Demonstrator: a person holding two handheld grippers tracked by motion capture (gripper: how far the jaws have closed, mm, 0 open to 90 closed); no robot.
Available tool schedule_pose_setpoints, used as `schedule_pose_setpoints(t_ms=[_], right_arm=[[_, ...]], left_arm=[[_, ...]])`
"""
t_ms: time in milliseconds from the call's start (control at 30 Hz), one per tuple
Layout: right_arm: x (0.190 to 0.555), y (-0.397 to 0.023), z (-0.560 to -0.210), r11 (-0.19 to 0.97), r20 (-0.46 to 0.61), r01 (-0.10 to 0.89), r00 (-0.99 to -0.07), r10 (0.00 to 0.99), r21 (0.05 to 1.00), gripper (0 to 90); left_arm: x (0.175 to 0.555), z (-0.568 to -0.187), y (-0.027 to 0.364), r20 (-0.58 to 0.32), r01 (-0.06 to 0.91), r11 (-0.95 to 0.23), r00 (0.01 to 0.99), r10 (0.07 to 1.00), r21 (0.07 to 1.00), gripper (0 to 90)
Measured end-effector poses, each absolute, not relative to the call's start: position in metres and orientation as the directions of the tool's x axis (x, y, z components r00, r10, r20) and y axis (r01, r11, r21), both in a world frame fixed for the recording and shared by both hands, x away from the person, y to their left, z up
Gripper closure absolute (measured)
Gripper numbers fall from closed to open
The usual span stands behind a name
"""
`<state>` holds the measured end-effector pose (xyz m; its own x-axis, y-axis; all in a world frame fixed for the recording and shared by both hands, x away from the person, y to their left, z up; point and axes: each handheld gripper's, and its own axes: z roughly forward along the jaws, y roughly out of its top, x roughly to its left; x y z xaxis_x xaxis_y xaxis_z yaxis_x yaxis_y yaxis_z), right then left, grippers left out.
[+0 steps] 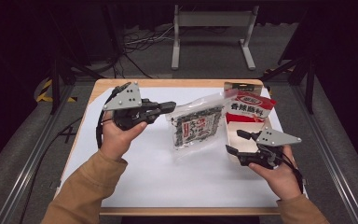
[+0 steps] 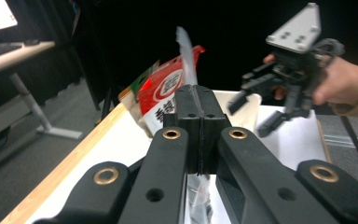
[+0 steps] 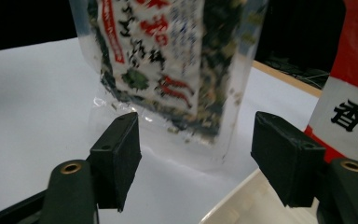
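Note:
A clear packet of dark seaweed flakes [image 1: 196, 125] with a red and white label hangs above the white table sheet, held by its upper left edge. My left gripper [image 1: 171, 107] is shut on that edge; in the left gripper view the clear film [image 2: 186, 51] sticks up from between the closed pads [image 2: 198, 126]. My right gripper [image 1: 235, 142] stands open at the right, over the white box, nothing between its fingers [image 3: 119, 154]. The packet [image 3: 168, 60] hangs a little beyond them in the right gripper view.
A white open box [image 1: 233, 135] sits at the table's right, with a red and white snack bag [image 1: 249, 106] standing in its far end. The table's wooden edge [image 1: 177, 83] runs along the back. A white table frame [image 1: 212, 21] stands on the floor beyond.

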<state>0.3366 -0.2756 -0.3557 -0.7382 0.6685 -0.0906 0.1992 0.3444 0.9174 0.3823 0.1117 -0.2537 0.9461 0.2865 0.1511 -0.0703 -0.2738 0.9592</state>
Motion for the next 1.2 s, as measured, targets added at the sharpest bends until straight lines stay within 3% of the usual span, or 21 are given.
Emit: schedule_pose_setpoints(t_ms=[467, 733, 1067, 1200], right_arm=[[0.356, -0.260, -0.325, 0.330, -0.110, 0.129, -0.781, 0.614, 0.935, 29.4], [0.364, -0.254, -0.316, 0.335, -0.110, 0.098, -0.829, 0.548, 0.937, 41.8], [0.363, -0.241, -0.309, 0.396, -0.143, 0.025, -0.910, 0.389, 0.918, 70.7], [0.360, -0.238, -0.307, 0.398, -0.135, 0.015, -0.929, 0.345, 0.917, 75.8]], left_arm=[[0.372, -0.257, 0.111, 0.147, -0.083, -0.250, 0.957, 0.249, 0.965, 90.0], [0.374, -0.259, 0.113, 0.136, -0.074, -0.239, 0.957, 0.255, 0.968, 90.0], [0.377, -0.261, 0.121, 0.107, -0.047, -0.214, 0.955, 0.277, 0.976, 90.0], [0.377, -0.262, 0.126, 0.097, -0.038, -0.203, 0.952, 0.291, 0.979, 90.0]])
